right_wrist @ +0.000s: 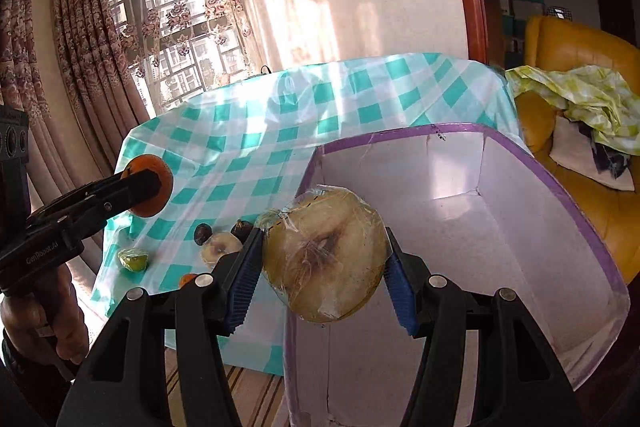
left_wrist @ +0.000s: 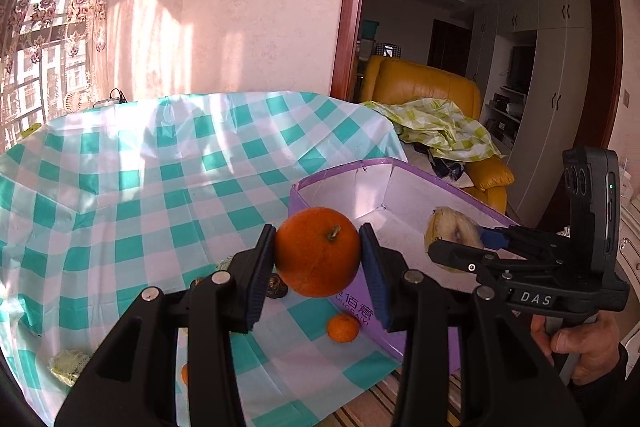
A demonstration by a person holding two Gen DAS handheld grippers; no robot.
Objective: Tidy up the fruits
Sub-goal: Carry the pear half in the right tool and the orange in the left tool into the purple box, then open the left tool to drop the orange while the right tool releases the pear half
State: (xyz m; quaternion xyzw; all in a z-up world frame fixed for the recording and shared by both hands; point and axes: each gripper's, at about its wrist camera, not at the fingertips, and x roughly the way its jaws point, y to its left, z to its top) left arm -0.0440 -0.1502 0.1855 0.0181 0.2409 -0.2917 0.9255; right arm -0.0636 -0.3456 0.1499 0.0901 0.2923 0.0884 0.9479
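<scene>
My left gripper (left_wrist: 318, 255) is shut on a large orange (left_wrist: 318, 251) and holds it in the air just left of the purple-rimmed box (left_wrist: 336, 175). It also shows at the left of the right wrist view (right_wrist: 150, 185). My right gripper (right_wrist: 324, 255) is shut on a plastic-wrapped yellow pear (right_wrist: 326, 253) over the front left corner of the box (right_wrist: 400, 141), whose white inside looks bare. The pear also shows in the left wrist view (left_wrist: 450, 229).
On the teal checked tablecloth (left_wrist: 160, 167) lie a small orange (left_wrist: 343, 327), a wrapped green fruit (right_wrist: 133, 259), another wrapped pear (right_wrist: 220, 247) and two dark fruits (right_wrist: 203, 233). A yellow armchair (left_wrist: 432, 83) with crumpled cloth stands behind the box.
</scene>
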